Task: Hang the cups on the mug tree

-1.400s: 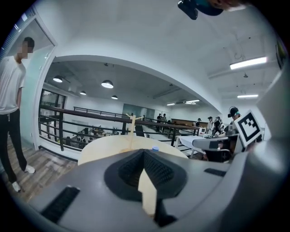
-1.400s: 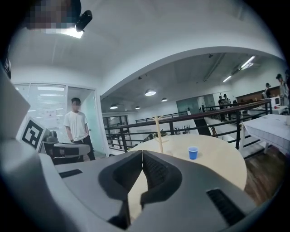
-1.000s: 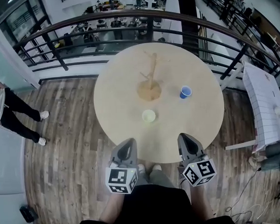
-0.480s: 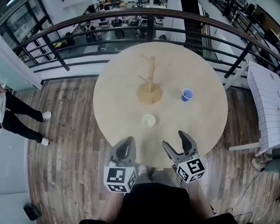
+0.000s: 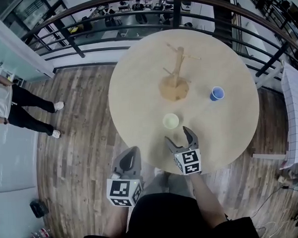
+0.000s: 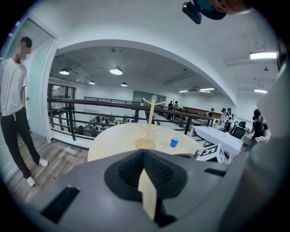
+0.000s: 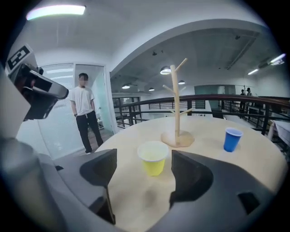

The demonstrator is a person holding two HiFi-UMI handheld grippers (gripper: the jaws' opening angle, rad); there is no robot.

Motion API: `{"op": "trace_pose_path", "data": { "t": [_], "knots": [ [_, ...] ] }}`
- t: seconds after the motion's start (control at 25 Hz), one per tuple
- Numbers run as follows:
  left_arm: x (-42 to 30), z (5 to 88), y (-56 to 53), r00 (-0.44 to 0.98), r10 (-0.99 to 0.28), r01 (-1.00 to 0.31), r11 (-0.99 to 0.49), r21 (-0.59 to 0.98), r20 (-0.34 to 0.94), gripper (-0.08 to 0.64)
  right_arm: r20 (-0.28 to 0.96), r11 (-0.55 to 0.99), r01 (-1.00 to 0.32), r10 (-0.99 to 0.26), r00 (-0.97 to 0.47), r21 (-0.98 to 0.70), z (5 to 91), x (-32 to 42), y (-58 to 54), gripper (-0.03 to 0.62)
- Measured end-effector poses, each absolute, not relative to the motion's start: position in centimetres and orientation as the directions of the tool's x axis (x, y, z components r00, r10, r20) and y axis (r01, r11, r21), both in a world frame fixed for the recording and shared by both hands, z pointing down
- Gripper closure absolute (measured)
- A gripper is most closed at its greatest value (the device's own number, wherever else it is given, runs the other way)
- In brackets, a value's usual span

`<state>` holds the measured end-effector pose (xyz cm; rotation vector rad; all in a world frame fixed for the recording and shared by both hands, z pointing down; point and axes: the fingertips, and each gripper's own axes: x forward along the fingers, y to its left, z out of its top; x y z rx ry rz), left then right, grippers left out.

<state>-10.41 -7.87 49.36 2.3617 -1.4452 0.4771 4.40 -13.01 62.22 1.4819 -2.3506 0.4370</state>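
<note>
Right tongs (image 5: 179,134) stood wide, having just been opening, empty (yellow cup (image 5: 171,121) sat just beyond tips, untouched). Left tongs (image 5: 132,152) closed, empty, by counter's (image 5: 138,92) near edge.

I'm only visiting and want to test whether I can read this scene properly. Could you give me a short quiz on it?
1. True or false: the mug tree bears no cup.
2. What colour is the cup straight ahead of the right gripper?
3. The left gripper is: A. wide open; B. shut, with no cup; C. shut on a cup.

Key:
1. True; its pegs are bare.
2. Yellow. The yellow cup stands on the table just beyond the jaws, which have just been opening, with nothing between them yet.
3. B.
</note>
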Motion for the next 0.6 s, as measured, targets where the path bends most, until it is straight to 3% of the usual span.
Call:
{"op": "trace_pose_path", "data": {
  "t": [0.28, 0.6],
  "knots": [
    [-12.7, 50.7, -8.4, 0.389, -0.773, -0.915, -0.389, 0.11, 0.502, 0.558, 0.48, 0.345, -0.937, -0.813, -0.33, -0.06, 65.9, 4.0, -15.9, 0.224],
    [-13.7, 50.0, -10.3, 0.374, -0.792, -0.921, -0.378, 0.092, 0.482, 0.558, 0.501, 0.324, -0.945, -0.811, -0.303, -0.047, 67.4, 2.8, -18.4, 0.224]
  ]
}}
